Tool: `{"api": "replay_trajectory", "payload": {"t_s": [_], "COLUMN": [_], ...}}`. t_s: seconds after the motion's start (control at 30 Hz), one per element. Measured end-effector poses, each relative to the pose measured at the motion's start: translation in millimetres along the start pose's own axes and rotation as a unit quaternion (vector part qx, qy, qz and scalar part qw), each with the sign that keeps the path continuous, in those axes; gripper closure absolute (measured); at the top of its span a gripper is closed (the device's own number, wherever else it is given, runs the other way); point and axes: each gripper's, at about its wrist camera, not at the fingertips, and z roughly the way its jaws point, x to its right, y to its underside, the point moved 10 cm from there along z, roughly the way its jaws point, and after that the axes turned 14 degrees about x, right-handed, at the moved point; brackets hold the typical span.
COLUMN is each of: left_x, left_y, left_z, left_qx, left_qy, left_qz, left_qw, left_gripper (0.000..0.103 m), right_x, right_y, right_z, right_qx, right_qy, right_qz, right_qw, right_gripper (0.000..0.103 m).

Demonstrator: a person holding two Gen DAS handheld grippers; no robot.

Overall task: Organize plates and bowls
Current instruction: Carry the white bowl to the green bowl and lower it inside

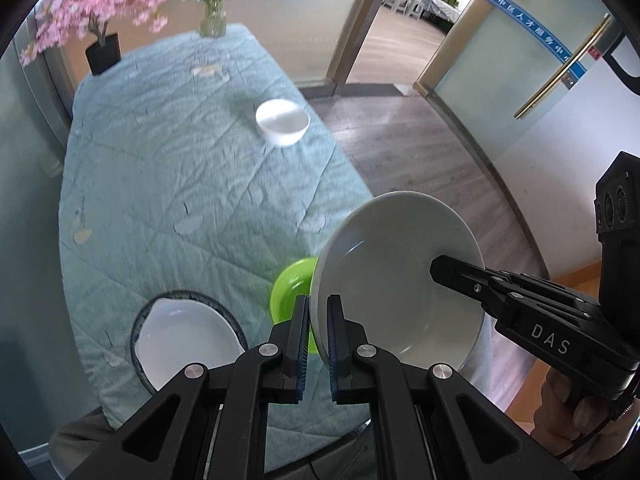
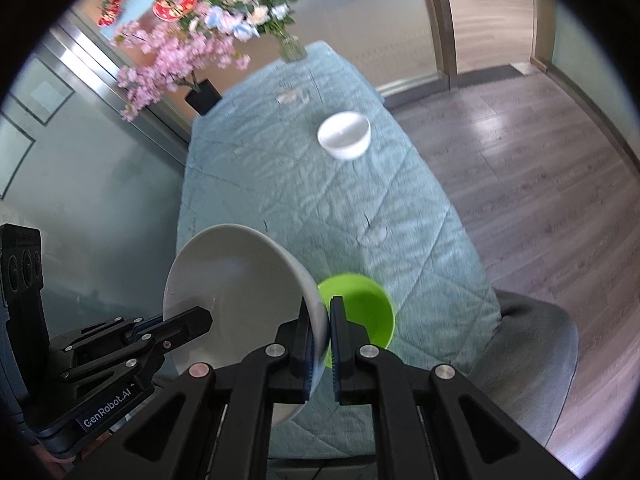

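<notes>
A: Where is the big bowl?

B: The grey bowl [image 1: 396, 276] is held in the air above the near end of the surface [image 1: 180, 184], tipped steeply on its side. Both claws grip its rim from opposite sides. The left claw [image 1: 318, 320] is clenched on the rim nearest its camera, and the right claw [image 2: 320, 328] pinches the opposite edge in the same way.

A: What lies beneath it?

B: A green bowl [image 2: 360, 312] rests on the surface just past the grey bowl, partly hidden by it in the left view. Its opening faces up.

A: Anything else on the surface?

B: A white dish [image 1: 184, 340] sits inside a dark-rimmed plate [image 1: 138, 328] at the near left corner. A small white bowl [image 1: 282, 122] stands farther away near the right edge, well apart from the others. At the far end there is a glass vase [image 1: 213, 20] of pale flowers and, beside it, a black pot [image 1: 103, 54] of pink blossoms.

A: And the surface itself?

B: It is covered with a wrinkled, quilted, pale blue-green cloth. A grey chair [image 2: 536, 344] stands by its near right corner, on a wood floor [image 2: 520, 168].
</notes>
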Motion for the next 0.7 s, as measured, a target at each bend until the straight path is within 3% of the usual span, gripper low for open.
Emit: {"api": "replay_trajectory", "payload": {"t_s": [0.7], "left_x": [-45], "left_y": [70], "left_z": [147], "left_qx": [-0.125], "left_qy": [-0.014], "left_qz": [-0.014], "left_qw": [0.9920], "left_gripper": [0.100], "right_x": [58], "right_y": [74], "right_z": [109], "right_qx": [-0.113], "right_qy": [0.066], "right_qz": [0.067], "right_qw": [0.989], "right_gripper": [0.097]}}
